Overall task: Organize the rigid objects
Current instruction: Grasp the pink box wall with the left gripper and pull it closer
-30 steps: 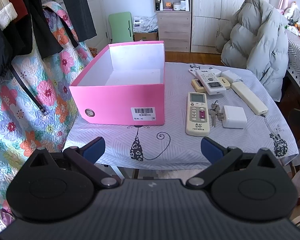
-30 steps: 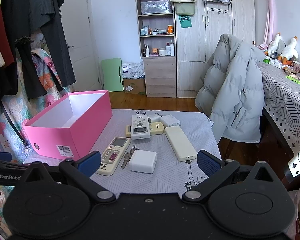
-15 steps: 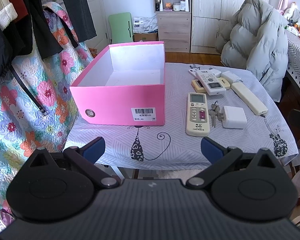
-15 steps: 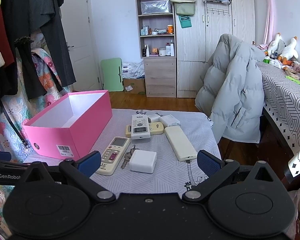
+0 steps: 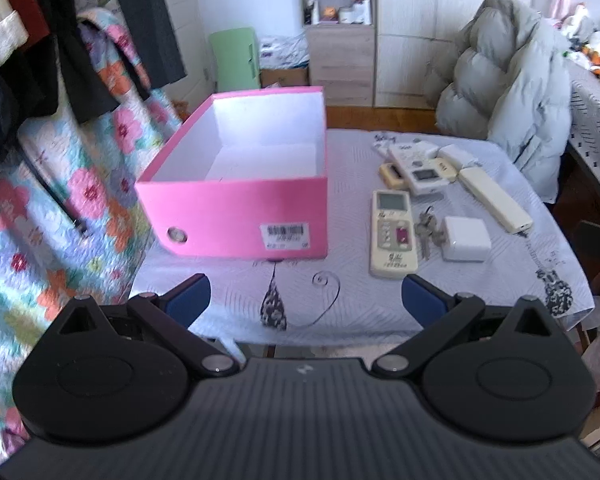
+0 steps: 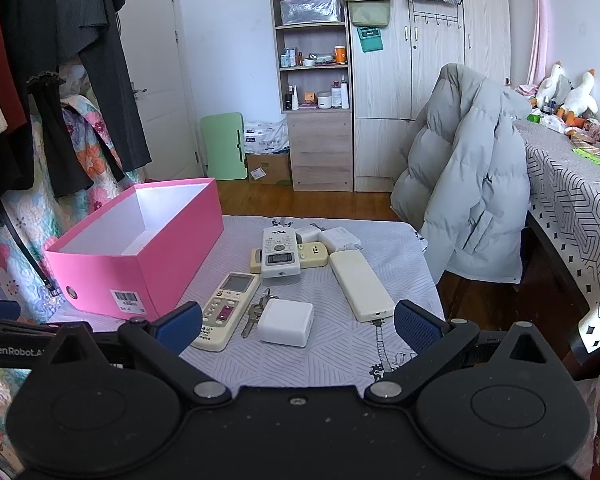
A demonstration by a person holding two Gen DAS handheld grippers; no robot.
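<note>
Both hand-held grippers, left (image 5: 304, 294) and right (image 6: 298, 322), spread empty; the charger (image 6: 286, 322) at twelve o'clock wants a square pinch before boxing (image 6: 112, 268).

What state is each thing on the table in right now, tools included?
Pink cardboard box: lidless, nothing visible inside.
Cream remote with red button: flat, face up, beside the box.
White square charger: on the cloth, touching the keys.
Metal keys: flat, between that remote and the charger.
White TCL remote: lying across a cream remote.
Left tool: open, holding nothing.
Right tool: open, holding nothing.
</note>
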